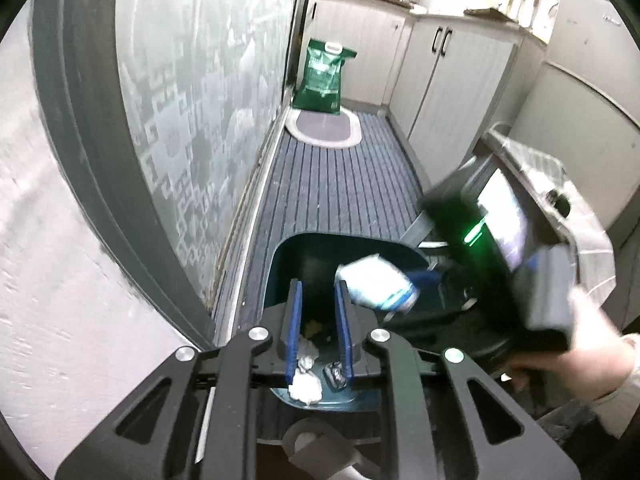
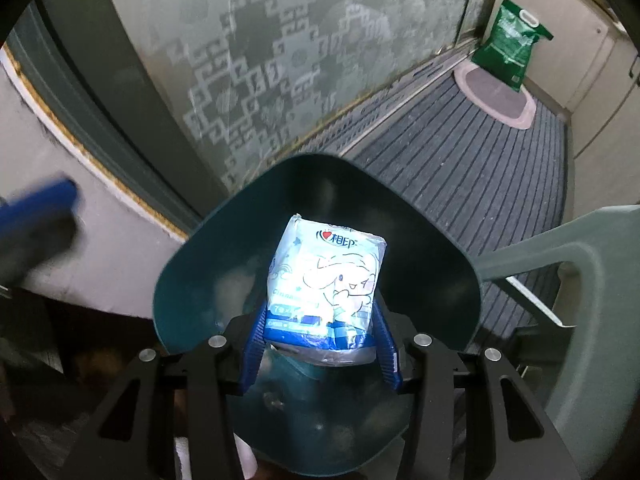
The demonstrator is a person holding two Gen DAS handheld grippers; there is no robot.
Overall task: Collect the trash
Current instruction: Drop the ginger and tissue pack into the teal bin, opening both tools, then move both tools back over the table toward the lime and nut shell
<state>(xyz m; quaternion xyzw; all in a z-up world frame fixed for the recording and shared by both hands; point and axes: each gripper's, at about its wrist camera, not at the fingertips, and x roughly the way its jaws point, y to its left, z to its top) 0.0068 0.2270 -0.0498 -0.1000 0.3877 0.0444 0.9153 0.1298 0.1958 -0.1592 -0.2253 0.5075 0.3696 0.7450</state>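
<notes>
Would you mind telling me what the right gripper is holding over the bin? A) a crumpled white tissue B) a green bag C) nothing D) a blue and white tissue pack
D: in the right wrist view the right gripper has its jaws closed on a blue and white tissue pack above the open dark teal bin.

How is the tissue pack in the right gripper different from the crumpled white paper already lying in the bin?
The tissue pack is a smooth, printed blue-and-white packet; the crumpled white paper is plain and wadded. The pack is held between the right gripper fingers above the bin; the paper lies loose on the bin's bottom, beneath the empty left gripper. The pack looks larger. Both are over or inside the same bin.
</notes>
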